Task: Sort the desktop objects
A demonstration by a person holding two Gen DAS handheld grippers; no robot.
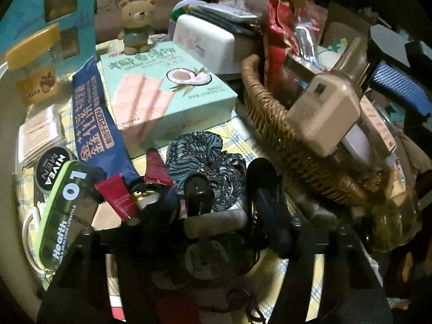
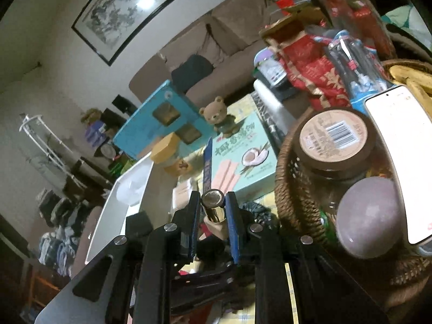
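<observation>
My right gripper (image 2: pixel 213 202) is shut on a beige foundation bottle with a gold collar (image 2: pixel 214 210), held up in the air left of the wicker basket (image 2: pixel 291 189). The same bottle (image 1: pixel 324 108) shows in the left wrist view, hanging over the basket rim (image 1: pixel 270 118) with the right gripper's blue pad (image 1: pixel 399 86) beside it. My left gripper (image 1: pixel 229 186) hovers low over the table, its fingers apart with a grey cylinder (image 1: pixel 216 222) lying between them near the base, over a patterned scrunchie (image 1: pixel 205 156). Whether it grips the cylinder is unclear.
On the checked cloth lie a mint wafer box (image 1: pixel 162 91), blue packet (image 1: pixel 94 118), red tube (image 1: pixel 118 197), Nivea tin (image 1: pixel 51 170), green pill box (image 1: pixel 59 213) and a bear figure (image 1: pixel 136 24). The basket holds a jar (image 2: pixel 334 140), a phone (image 2: pixel 405 156) and a purple ball (image 2: pixel 370 216).
</observation>
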